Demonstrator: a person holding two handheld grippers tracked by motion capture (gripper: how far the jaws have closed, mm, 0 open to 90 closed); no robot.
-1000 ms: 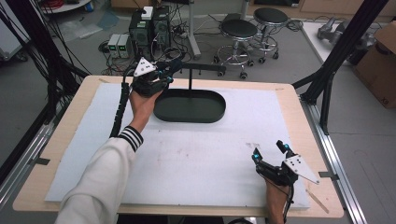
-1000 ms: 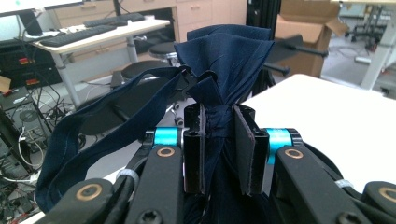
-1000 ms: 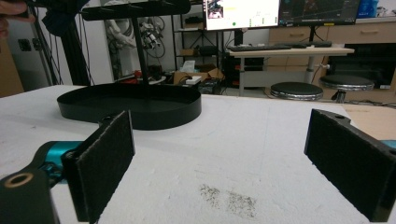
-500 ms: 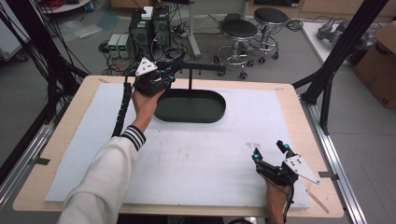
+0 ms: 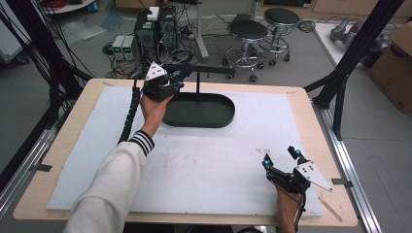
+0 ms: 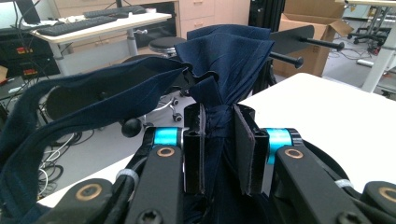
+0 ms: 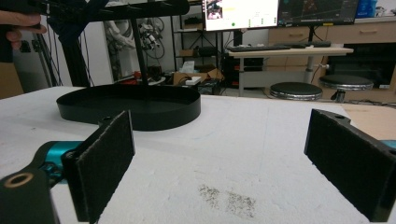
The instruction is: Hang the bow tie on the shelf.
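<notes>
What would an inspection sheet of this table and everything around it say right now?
Surface: wooden table under a white mat, with a small dark smudge.
Job's things: black oval tray with an upright post and a crossbar on top; dark blue cloth pinched up near the bar.
Clutter: nothing seen on the mat.
Grippers: left gripper shut on the cloth at the far side; right gripper open, empty, at the near right corner.
Cables: black ribbed cable trailing from the left gripper along the sleeve.
Surroundings: two stools, computer boxes with floor wiring, cardboard box, desk with monitors.
</notes>
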